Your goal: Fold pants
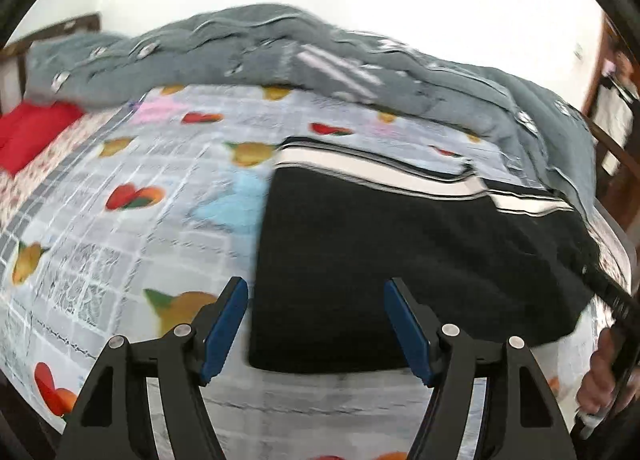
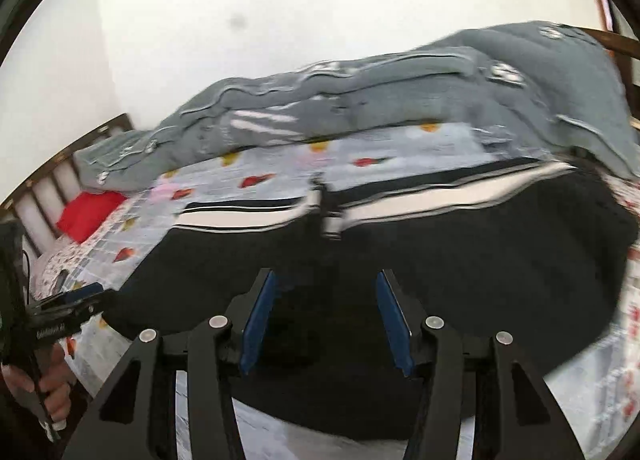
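Black pants (image 1: 400, 260) with a black-and-white striped side band lie folded flat on the bed's patterned sheet (image 1: 140, 187). My left gripper (image 1: 316, 300) is open and empty, hovering above the pants' near left corner. My right gripper (image 2: 324, 292) is open and empty above the middle of the pants (image 2: 440, 260). The left gripper and the hand holding it also show at the left edge of the right wrist view (image 2: 68, 304). The hand on the right gripper shows at the right edge of the left wrist view (image 1: 604, 372). Both views are motion-blurred.
A rumpled grey quilt (image 1: 320, 55) lies along the far side of the bed, close behind the pants. A red pillow (image 1: 32, 131) sits at the far left by the wooden headboard (image 2: 60, 163). A white wall stands behind.
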